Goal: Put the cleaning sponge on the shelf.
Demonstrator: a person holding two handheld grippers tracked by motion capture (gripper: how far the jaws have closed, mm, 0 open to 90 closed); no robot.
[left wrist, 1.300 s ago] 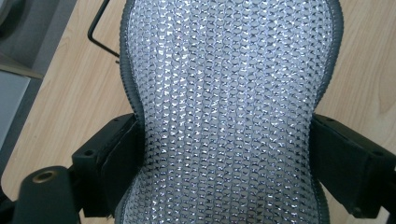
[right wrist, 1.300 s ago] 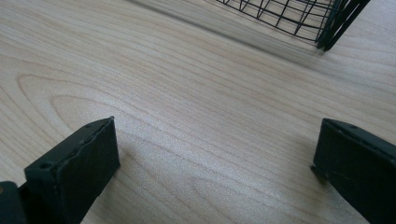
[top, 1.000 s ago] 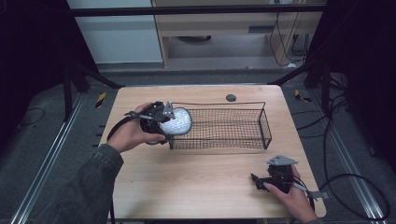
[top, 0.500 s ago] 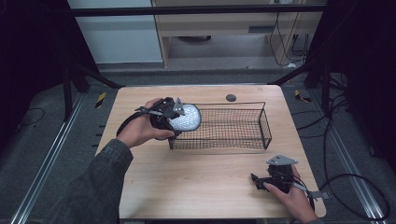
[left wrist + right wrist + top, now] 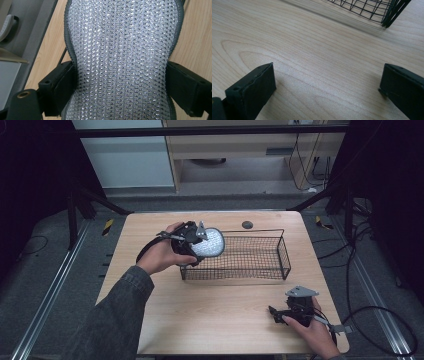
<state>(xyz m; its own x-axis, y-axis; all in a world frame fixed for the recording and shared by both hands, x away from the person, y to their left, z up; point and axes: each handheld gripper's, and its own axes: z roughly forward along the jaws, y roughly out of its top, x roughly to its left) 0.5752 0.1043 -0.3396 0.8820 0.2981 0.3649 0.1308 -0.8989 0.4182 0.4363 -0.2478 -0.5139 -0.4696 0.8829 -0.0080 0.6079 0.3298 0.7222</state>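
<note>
I hold a silver mesh pad (image 5: 122, 60) in my left gripper (image 5: 192, 242), clenched across its narrow waist. In the left gripper view its long axis runs straight away from me along the gripper's line, the dark-edged body widening above the jaws and passing out of the top of the view; the two black jaws press its left and right edges where the outline pinches in. From the high view the pad (image 5: 209, 243) shows as a pale rounded patch raised above the desk (image 5: 215, 320), sitting over the left end of the black wire basket (image 5: 260, 255), its broad glittering face turned up and toward the camera. Whether it touches the basket rim I cannot tell. My left hand (image 5: 162, 256) wraps the gripper body just left of the basket.

My right gripper (image 5: 280, 312) lies low at the near right corner of the desk, well apart from the pad. Its jaws are spread wide with bare wood grain between them, holding nothing, and a corner of the basket (image 5: 372, 10) stands beyond them.
</note>
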